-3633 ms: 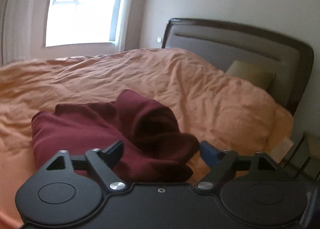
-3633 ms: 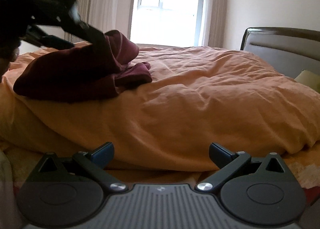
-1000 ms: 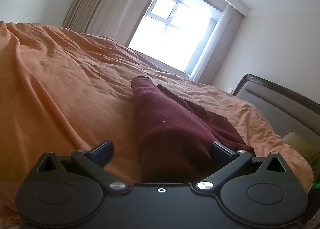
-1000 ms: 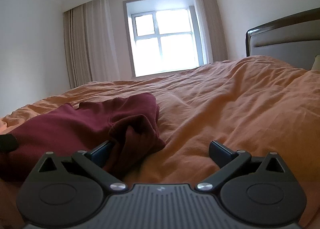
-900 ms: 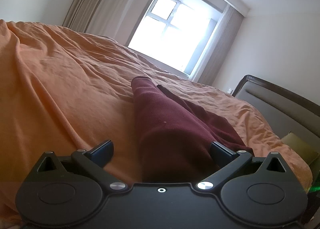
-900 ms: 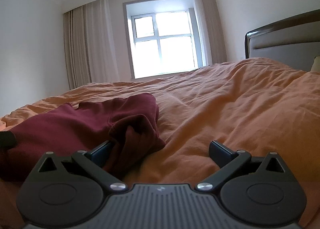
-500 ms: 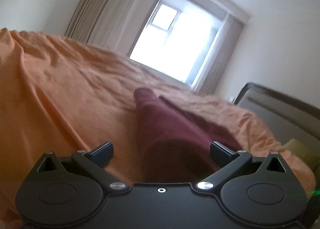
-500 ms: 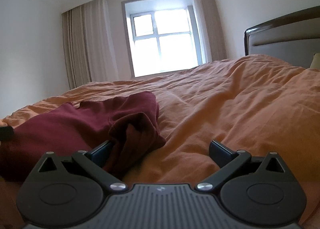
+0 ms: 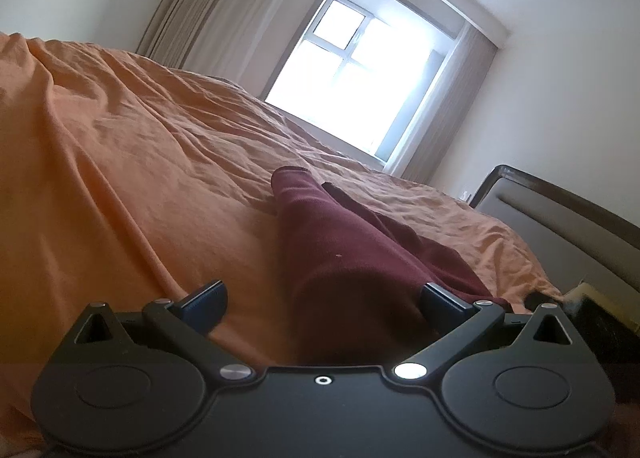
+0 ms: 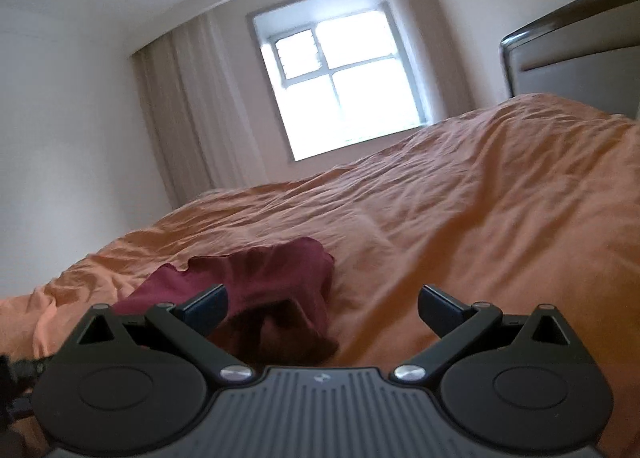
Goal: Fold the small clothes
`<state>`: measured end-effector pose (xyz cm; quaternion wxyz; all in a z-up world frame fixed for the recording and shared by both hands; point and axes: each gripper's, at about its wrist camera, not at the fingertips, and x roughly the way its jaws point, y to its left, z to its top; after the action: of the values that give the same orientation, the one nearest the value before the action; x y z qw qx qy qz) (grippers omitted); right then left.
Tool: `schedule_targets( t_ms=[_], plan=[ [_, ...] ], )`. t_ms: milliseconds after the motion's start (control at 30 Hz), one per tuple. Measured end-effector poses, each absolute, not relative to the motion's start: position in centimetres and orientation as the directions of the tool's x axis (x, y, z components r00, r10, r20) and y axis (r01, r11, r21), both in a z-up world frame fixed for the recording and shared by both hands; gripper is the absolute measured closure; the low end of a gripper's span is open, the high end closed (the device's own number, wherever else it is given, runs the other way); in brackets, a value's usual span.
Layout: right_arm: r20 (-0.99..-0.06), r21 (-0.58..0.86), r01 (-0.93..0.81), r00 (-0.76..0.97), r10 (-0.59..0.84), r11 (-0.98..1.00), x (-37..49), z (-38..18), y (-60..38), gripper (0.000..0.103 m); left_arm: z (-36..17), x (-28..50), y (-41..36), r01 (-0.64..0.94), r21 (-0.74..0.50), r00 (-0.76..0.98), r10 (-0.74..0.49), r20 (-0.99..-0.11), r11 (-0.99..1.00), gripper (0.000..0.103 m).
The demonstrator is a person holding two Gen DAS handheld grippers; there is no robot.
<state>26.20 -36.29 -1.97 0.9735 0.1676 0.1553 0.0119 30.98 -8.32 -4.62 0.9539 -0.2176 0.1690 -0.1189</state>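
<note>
Two grippers stand spread wide, gripping nothing. Between the left gripper's (image 9: 322, 304) fingers, nearer its right finger, the maroon garment (image 9: 340, 254) stretches forward across the orange duvet (image 9: 120, 162). By the right gripper (image 10: 322, 306), the garment's bunched end lies toward its left finger (image 10: 206, 304). No writing is readable anywhere

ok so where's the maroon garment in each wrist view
Left wrist: the maroon garment runs up the middle from between the open left claw fingers, lying on the orange duvet.
Right wrist: it lies lower left of centre, its near end between the open right claw fingers, nearer the left one.
Shared landmark: the bright window beyond the bed.
</note>
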Motion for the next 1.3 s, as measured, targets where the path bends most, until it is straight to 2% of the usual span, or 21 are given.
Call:
schedule_targets(
  t_ms=[200, 333, 400, 600, 733, 900, 1067, 1133, 1233, 1300],
  plan=[
    [-0.403, 0.276, -0.142, 0.881, 0.248, 0.951, 34.2, -1.1, -35.4, 0.000, -4.6, 30.7, -8.3, 0.171, -0.465, 0.916, -0.314, -0.251, 0.868, 0.001],
    [-0.461, 0.444, -0.210, 0.780, 0.423, 0.871, 39.6, -2.6, -36.2, 0.000, -4.5, 30.6, -8.5, 0.181, -0.453, 0.916, -0.317, -0.245, 0.873, 0.001],
    [-0.472, 0.479, -0.229, 0.746, 0.469, 0.847, 40.8, -4.2, -36.4, 0.000, -4.5, 30.6, -8.6, 0.186, -0.448, 0.916, -0.319, -0.242, 0.875, 0.001],
    [-0.317, 0.489, -0.337, 0.791, 0.524, 0.805, 38.5, -7.1, -37.3, 0.000, -4.5, 30.9, -8.9, 0.207, -0.438, 0.909, -0.338, -0.245, 0.875, 0.001],
    [-0.236, 0.551, -0.377, 0.786, 0.572, 0.744, 38.6, -7.8, -38.4, 0.000, -3.7, 31.9, -8.5, 0.264, -0.477, 0.882, -0.410, -0.233, 0.838, 0.001],
    [-0.221, 0.548, -0.394, 0.782, 0.583, 0.738, 38.7, -7.9, -38.6, 0.000, -1.7, 36.0, -9.5, 0.322, -0.387, 0.837, -0.451, -0.311, 0.864, 0.001],
    [-0.223, 0.544, -0.394, 0.784, 0.580, 0.741, 38.8, -7.9, -38.4, 0.000, -3.1, 38.8, -8.9, 0.263, -0.448, 0.806, -0.450, -0.385, 0.854, 0.001],
    [-0.219, 0.546, -0.395, 0.784, 0.580, 0.739, 38.7, -8.1, -38.5, 0.000, -4.8, 38.7, -8.4, 0.259, -0.473, 0.805, -0.459, -0.376, 0.842, 0.002],
    [-0.213, 0.553, -0.394, 0.785, 0.582, 0.734, 38.7, -8.2, -38.6, 0.000, -5.2, 37.9, -9.2, 0.283, -0.375, 0.827, -0.422, -0.371, 0.883, 0.005],
    [-0.214, 0.552, -0.393, 0.785, 0.581, 0.735, 38.7, -8.1, -38.6, 0.000, -5.2, 37.8, -9.4, 0.273, -0.366, 0.834, -0.409, -0.370, 0.889, 0.004]
  ],
)
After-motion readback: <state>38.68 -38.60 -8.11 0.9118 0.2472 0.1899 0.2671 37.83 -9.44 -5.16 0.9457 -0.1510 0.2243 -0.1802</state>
